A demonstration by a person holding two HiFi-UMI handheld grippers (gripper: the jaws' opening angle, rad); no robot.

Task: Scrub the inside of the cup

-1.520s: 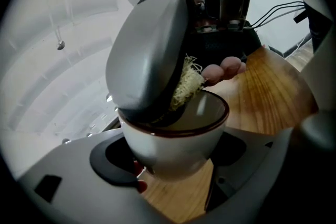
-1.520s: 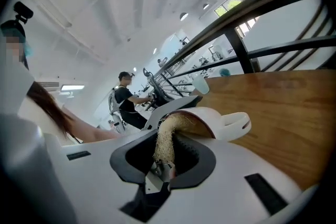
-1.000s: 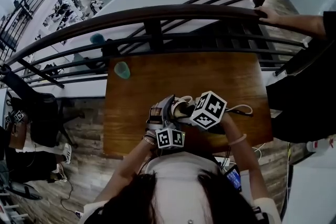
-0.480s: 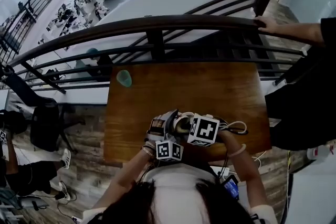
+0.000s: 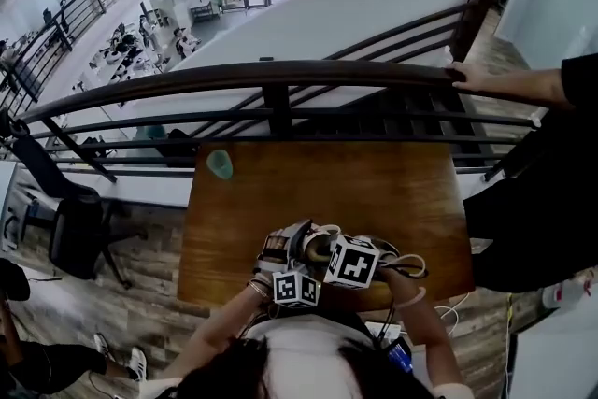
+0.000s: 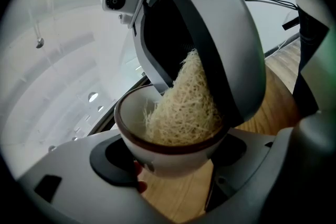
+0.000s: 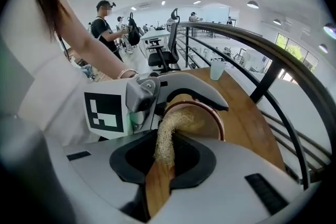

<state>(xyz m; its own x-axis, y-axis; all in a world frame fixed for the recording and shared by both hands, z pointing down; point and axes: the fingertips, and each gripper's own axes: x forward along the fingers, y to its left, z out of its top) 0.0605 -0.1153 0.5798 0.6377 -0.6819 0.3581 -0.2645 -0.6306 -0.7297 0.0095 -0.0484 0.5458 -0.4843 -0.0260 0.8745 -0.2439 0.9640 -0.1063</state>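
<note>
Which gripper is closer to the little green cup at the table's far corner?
Left. The left gripper, gripping the white cup, is at the table's near edge, on the green cup's side; the right gripper, holding the scrubber, sits beyond it, slightly farther.

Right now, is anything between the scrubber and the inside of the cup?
Nothing visible. The left gripper holds the cup with its mouth open towards the right gripper. The scrubber in the right gripper is inside the cup, and its fibres fill much of it.
</note>
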